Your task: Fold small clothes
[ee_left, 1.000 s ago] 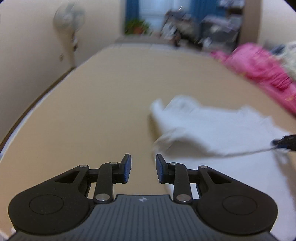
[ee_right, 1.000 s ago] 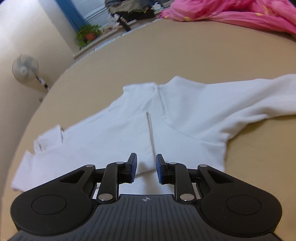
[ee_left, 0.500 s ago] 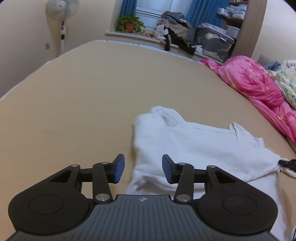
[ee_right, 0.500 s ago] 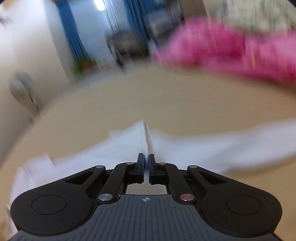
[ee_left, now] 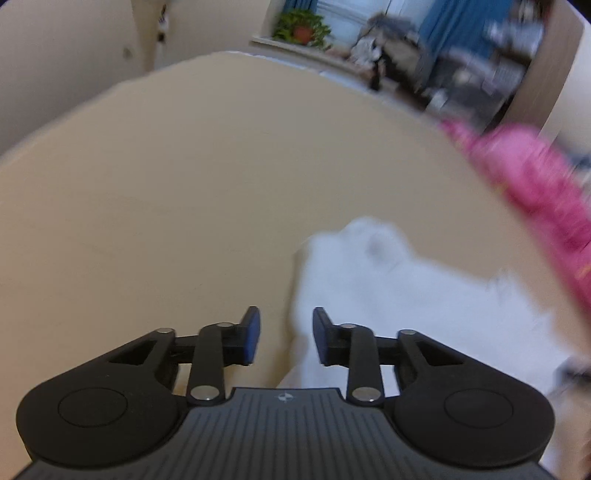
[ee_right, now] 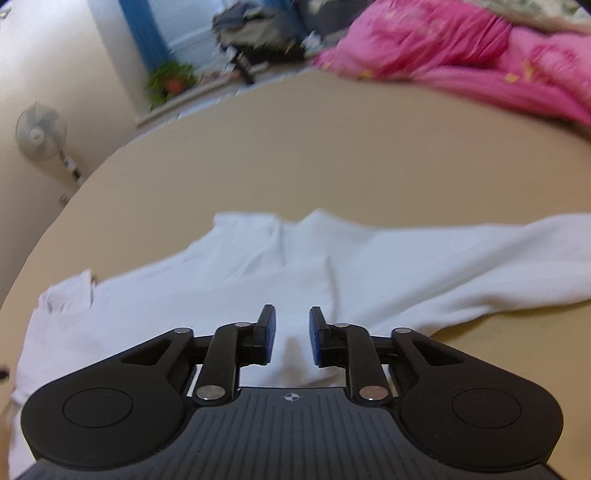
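A small white garment (ee_right: 295, 266) lies spread on the beige surface (ee_right: 332, 155), one sleeve reaching off to the right. My right gripper (ee_right: 291, 336) hovers low over its near middle; its jaws are opening, with cloth under the gap and the pads clear of it. In the left wrist view the same white garment (ee_left: 406, 295) is blurred and bunched at its left end. My left gripper (ee_left: 285, 339) sits at that edge, jaws closing, and the cloth's border lies in the gap beside the right pad, not pinched.
A pink blanket (ee_right: 461, 44) is heaped along the far right of the surface, also seen as a pink blanket (ee_left: 535, 184) in the left wrist view. Beyond the far edge stand a fan (ee_right: 38, 131), a potted plant (ee_left: 301, 27) and clutter by the window.
The right gripper pinched a ridge of the garment half a second ago and has let it go; the cloth lies flatter. The left gripper widened, then narrowed, and came closer to the garment's left edge.
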The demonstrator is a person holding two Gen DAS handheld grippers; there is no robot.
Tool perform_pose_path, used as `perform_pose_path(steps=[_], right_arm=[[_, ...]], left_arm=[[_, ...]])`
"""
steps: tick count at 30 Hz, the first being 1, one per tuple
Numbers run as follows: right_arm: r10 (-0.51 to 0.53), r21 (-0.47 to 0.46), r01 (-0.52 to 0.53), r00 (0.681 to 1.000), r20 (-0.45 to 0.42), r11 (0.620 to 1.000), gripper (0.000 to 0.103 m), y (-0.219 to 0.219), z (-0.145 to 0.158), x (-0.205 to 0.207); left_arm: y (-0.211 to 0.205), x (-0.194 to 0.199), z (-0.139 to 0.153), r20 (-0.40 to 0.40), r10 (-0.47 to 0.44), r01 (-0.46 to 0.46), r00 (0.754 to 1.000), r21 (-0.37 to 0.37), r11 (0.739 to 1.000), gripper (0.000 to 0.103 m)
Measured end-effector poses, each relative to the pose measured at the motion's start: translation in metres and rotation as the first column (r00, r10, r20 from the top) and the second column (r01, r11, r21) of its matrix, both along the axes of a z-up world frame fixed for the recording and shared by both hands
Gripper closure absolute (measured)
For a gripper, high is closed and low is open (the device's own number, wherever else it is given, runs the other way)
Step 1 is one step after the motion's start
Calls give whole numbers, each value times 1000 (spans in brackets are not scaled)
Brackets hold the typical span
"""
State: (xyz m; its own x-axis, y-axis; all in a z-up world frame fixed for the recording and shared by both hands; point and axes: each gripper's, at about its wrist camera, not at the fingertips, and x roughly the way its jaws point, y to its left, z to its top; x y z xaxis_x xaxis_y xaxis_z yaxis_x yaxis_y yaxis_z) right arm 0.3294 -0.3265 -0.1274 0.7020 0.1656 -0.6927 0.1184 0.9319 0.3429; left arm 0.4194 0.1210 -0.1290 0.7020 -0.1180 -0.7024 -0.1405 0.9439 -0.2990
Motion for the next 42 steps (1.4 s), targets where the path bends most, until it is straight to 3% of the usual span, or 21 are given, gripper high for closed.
perform_pose_path(steps=[5, 7, 8, 9, 10, 12, 15, 19, 20, 23, 25, 26, 28, 29, 30, 33, 34, 36, 37, 40, 42], right_arm=[[17, -30, -18, 999, -51, 999, 79, 10, -6, -5], [33, -51, -35, 998, -51, 998, 79, 16, -6, -8], [39, -59, -42, 998, -51, 997, 79, 17, -5, -8], [41, -62, -44, 998, -50, 997, 79, 17, -5, -8], [42, -60, -45, 998, -50, 997, 79, 17, -5, -9], [48, -57, -50, 998, -49, 997, 79, 18, -5, -8], [58, -60, -60, 998, -27, 996, 79, 21, -3, -6], [63, -68, -64, 998, -15, 996, 79, 22, -2, -3], [55, -80, -58, 998, -32, 995, 79, 24, -5, 0], [33, -87, -39, 997, -63, 995, 79, 21, -10, 2], [30, -97, -36, 998, -63, 995, 82, 21, -10, 3], [27, -101, -34, 998, -63, 994, 82, 21, -11, 3], [23, -97, -29, 998, -66, 995, 85, 20, -12, 3], [19, -99, -25, 998, -65, 995, 86, 19, -12, 4], [15, -101, -22, 998, -65, 995, 90, 18, -11, 4], [-23, -103, 19, 999, -39, 995, 89, 15, -5, 0], [-29, -85, 28, 999, -13, 996, 89, 12, -2, -3], [-10, -63, 11, 1000, 15, 998, 89, 11, -1, -7], [7, -77, -8, 1000, -7, 997, 89, 12, -4, -7], [-5, -91, 0, 998, -56, 996, 88, 6, -9, -12], [-33, -34, 33, 999, -18, 999, 84, -7, 2, -20]], left_arm=[[20, 47, -28, -38, -30, 23, 999, -191, 981, 59], [17, 59, -39, -43, -18, 9, 999, -205, 979, 60], [12, 61, -44, -36, -18, 9, 999, -210, 978, 64], [11, 62, -48, -18, -31, 26, 999, -221, 975, 88], [7, 64, -49, 2, -63, 63, 998, -203, 977, 100], [2, 62, -42, 58, -68, 74, 996, -109, 991, 99], [23, 53, -30, 112, 21, -2, 993, -162, 987, 99], [23, 51, -22, 67, 78, -80, 995, 26, 996, 97], [23, 47, -14, 89, 77, -81, 993, 34, 996, 97], [21, 30, 6, 127, -21, 33, 992, -94, 995, 97], [7, 20, 4, 80, -167, 175, 983, -106, 979, 95], [-3, 16, -3, 27, -228, 229, 973, -66, 971, 93], [-23, 14, -30, -156, -238, 263, 959, 159, 952, 92], [-24, 11, -39, -189, -218, 259, 957, 229, 938, 87], [-23, 6, -35, -167, -205, 243, 964, 251, 937, 86], [-23, -12, -9, -58, -205, 212, 977, 182, 960, 88], [-23, -15, -13, -46, -212, 217, 976, 177, 960, 88], [-30, -8, -41, -188, -198, 241, 962, 239, 941, 87], [-32, -8, -44, -174, -197, 239, 965, 262, 935, 87], [-34, -33, -10, -89, -209, 225, 974, 271, 936, 86], [-32, -63, 14, -6, -238, 229, 971, 295, 928, 74]])
